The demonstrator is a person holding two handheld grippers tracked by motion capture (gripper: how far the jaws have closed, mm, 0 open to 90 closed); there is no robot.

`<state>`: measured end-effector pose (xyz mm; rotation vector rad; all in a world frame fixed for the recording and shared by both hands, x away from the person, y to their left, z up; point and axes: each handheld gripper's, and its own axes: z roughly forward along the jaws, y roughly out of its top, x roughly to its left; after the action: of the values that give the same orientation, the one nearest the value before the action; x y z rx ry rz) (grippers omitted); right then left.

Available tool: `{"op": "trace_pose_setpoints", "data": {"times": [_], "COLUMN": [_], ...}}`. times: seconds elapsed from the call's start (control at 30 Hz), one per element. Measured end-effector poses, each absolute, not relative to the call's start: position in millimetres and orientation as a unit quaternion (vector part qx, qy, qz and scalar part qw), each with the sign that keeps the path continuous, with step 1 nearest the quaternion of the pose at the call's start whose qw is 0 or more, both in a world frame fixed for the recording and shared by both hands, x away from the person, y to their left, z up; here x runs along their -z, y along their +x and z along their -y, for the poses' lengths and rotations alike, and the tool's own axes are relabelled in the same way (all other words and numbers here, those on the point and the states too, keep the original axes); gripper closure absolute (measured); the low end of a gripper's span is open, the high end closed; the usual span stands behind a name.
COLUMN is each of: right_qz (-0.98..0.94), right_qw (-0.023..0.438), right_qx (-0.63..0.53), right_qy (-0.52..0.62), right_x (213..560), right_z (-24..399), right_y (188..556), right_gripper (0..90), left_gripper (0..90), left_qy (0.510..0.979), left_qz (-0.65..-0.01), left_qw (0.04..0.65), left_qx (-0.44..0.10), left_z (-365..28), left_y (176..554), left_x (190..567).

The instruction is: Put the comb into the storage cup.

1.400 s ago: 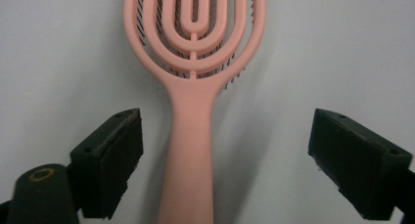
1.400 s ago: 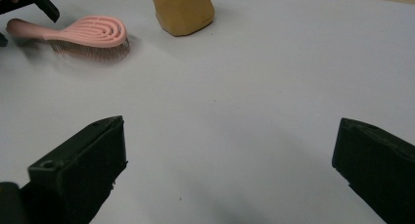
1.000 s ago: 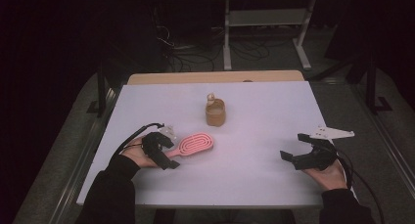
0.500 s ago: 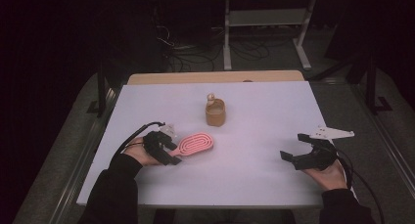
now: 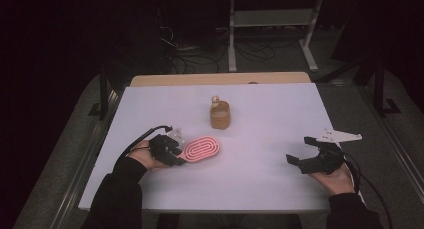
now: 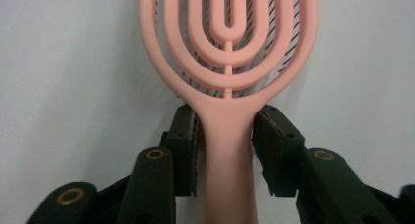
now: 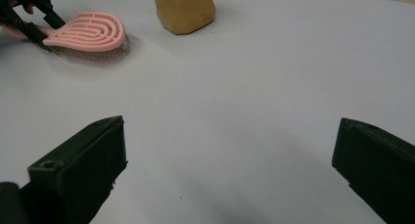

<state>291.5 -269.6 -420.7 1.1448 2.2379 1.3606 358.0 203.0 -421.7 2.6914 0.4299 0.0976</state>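
We close our left tongs (image 6: 227,150) on the handle of the pink hairbrush (image 5: 201,148), at 8 o'clock on the desk (image 5: 280,114). Our right tongs (image 5: 306,152) wait wide apart at 4 o'clock. Next move, probably, is lifting the brush; the grip looks firm.

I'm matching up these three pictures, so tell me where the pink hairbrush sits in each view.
High view: the pink hairbrush lies left of centre on the table, at the left gripper.
Left gripper view: centre, handle between the jaws, head at the top.
Right gripper view: top left, bristles down.
Shared landmark: the tan container, also top centre in the right gripper view.
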Motion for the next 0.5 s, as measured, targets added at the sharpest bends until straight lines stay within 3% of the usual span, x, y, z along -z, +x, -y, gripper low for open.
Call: {"op": "trace_pose_setpoints", "data": {"times": [0.5], "right_qz": [-0.776], "right_qw": [0.14], "right_qx": [-0.471], "right_qy": [0.395], "right_x": [420.8], "right_z": [269.4], "right_y": [291.6], "right_gripper": [0.0], "left_gripper": [69.4], "left_qy": [0.968], "left_qz": [-0.143], "left_qw": [0.201], "left_qx": [-0.036], "left_z": [-201.9], "left_y": [357.1], "left_x": [417.9]}}
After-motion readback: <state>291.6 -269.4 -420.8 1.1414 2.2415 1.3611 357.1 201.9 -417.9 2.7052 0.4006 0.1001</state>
